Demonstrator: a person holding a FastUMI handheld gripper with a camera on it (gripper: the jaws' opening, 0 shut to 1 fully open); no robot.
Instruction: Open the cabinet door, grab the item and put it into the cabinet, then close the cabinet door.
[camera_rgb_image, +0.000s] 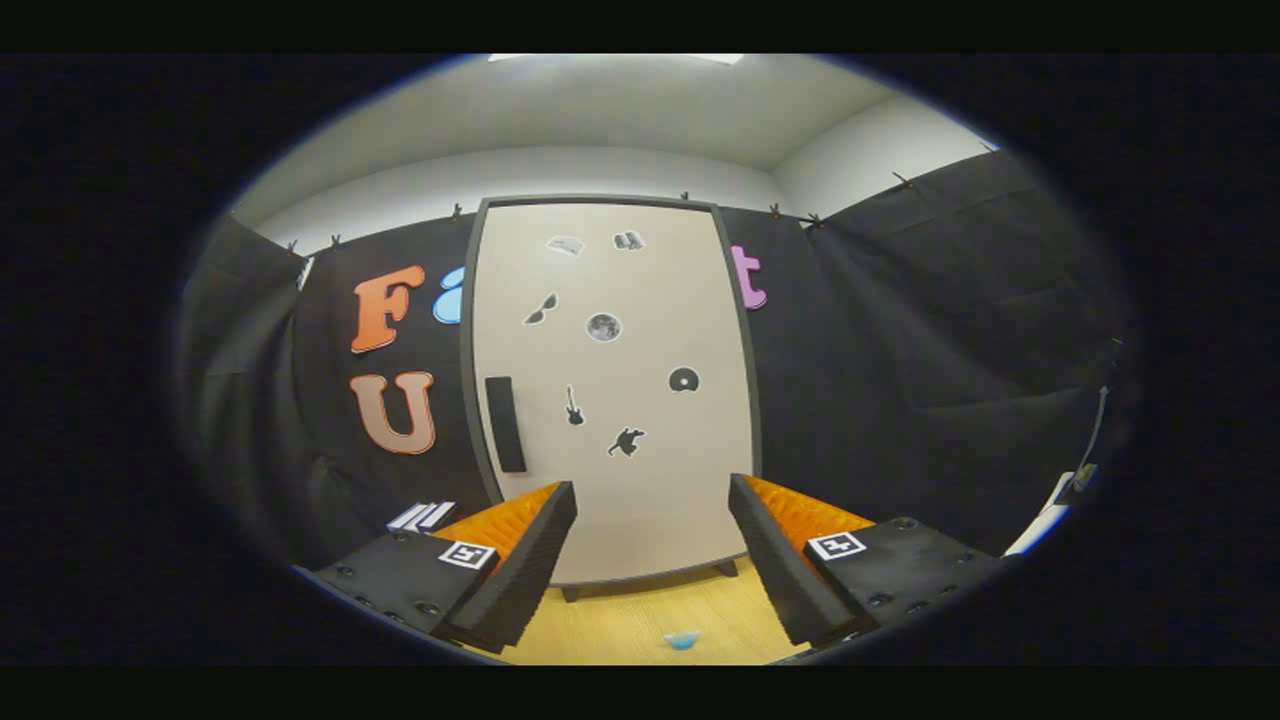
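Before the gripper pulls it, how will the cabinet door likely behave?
The cabinet door looks like a flat rigid panel, so it probably swings stiffly. Its dark handle seems slim, possibly slippery. The open gripper stands short of it.

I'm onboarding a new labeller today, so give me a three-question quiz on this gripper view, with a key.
1. True or false: the cabinet door is shut.
2. The dark handle sits on which side of the door, seen from the gripper? A) toward the left finger B) toward the right finger C) along the top edge
3. What lies on the wooden tabletop between the fingers?

Key
1. True: the door sits flush in its dark frame.
2. A.
3. A small blue item. The fingers are spread apart and touch nothing.
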